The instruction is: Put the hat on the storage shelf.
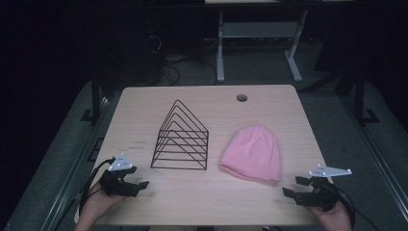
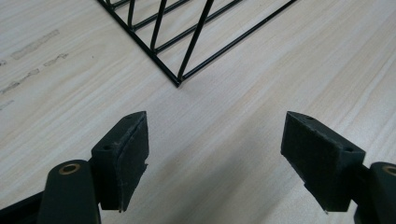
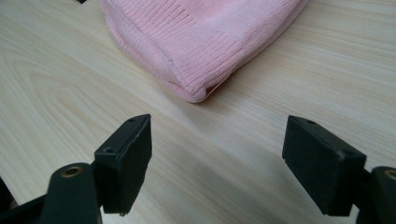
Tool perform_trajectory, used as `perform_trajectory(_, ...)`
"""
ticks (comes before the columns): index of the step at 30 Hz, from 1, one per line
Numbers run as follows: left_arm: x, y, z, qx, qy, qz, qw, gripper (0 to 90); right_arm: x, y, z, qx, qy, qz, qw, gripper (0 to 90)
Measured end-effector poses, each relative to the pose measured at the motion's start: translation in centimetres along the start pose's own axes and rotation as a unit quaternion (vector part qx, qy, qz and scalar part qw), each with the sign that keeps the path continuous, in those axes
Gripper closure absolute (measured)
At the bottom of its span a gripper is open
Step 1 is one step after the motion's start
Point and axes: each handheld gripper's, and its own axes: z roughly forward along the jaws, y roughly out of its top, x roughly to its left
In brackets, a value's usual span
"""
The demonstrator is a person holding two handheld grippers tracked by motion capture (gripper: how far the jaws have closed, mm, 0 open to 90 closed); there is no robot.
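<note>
A pink knit beanie (image 1: 251,154) lies flat on the wooden table (image 1: 207,202), right of centre. Left of it stands a black wire rack (image 1: 182,138) shaped like a triangle. My left gripper (image 1: 139,186) rests near the front left edge, open and empty, jaws pointing toward the rack's near corner (image 2: 178,83). My right gripper (image 1: 295,186) sits near the front right edge, open and empty. Just beyond its jaws lies the beanie's ribbed hem corner (image 3: 196,91), apart from both fingers (image 3: 126,158).
A round cable hole (image 1: 242,97) sits near the table's far edge. Beyond the table stand a white desk frame (image 1: 260,43) and dark cables on the floor. Bare wood stretches between the two grippers along the front edge.
</note>
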Motion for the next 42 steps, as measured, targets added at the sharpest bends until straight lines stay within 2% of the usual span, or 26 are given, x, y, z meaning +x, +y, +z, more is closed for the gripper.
perform_trajectory(7, -0.3, 0.0, 0.0, 0.003, -0.001, -0.002, 1.0000, 23.4, 0.1, 0.1, -0.2, -0.004, 0.000, -0.002, 1.0000, 23.5)
perform_trajectory(10, -0.3, 0.0, -0.1, 0.004, 0.002, 0.005, 1.0000, 23.5, 0.2, 0.2, -0.1, -0.001, 0.000, -0.005, 1.0000, 23.4)
perform_trajectory(14, -0.4, 0.0, -0.1, -0.001, 0.004, 0.002, 1.0000, 23.4, 0.5, 0.7, -0.1, 0.004, 0.003, -0.017, 0.9998, 23.4)
perform_trajectory(16, -0.3, 0.0, -0.1, 0.004, 0.004, 0.008, 1.0000, 23.4, 0.6, 1.0, -0.1, 0.003, 0.004, -0.019, 0.9998, 23.4)
perform_trajectory(18, -0.4, -0.1, 0.0, 0.003, 0.003, 0.002, 1.0000, 23.5, 0.6, 1.2, -0.2, 0.003, 0.005, -0.020, 0.9998, 23.4)
perform_trajectory(20, -0.5, 0.0, -0.1, 0.008, 0.005, 0.008, 0.9999, 23.4, 0.5, 1.6, -0.2, 0.003, 0.003, -0.027, 0.9996, 23.3)
perform_trajectory(22, -0.5, 0.0, -0.1, 0.004, 0.007, 0.009, 0.9999, 23.4, 0.6, 1.8, -0.3, 0.004, 0.004, -0.023, 0.9997, 23.2)
perform_trajectory(26, -0.4, 0.0, -0.1, 0.006, 0.007, 0.009, 0.9999, 23.4, 0.5, 2.6, -0.4, 0.004, 0.007, -0.030, 0.9995, 22.3)
perform_trajectory(33, -0.6, 0.0, 0.1, 0.014, 0.005, 0.011, 0.9998, 23.4, 0.2, 3.8, 0.0, 0.015, 0.012, -0.027, 0.9994, 20.2)
perform_trajectory(42, -0.5, 0.0, 0.1, 0.014, 0.007, 0.011, 0.9998, 23.4, -0.7, 5.0, 0.0, 0.026, 0.017, -0.033, 0.9990, 19.3)
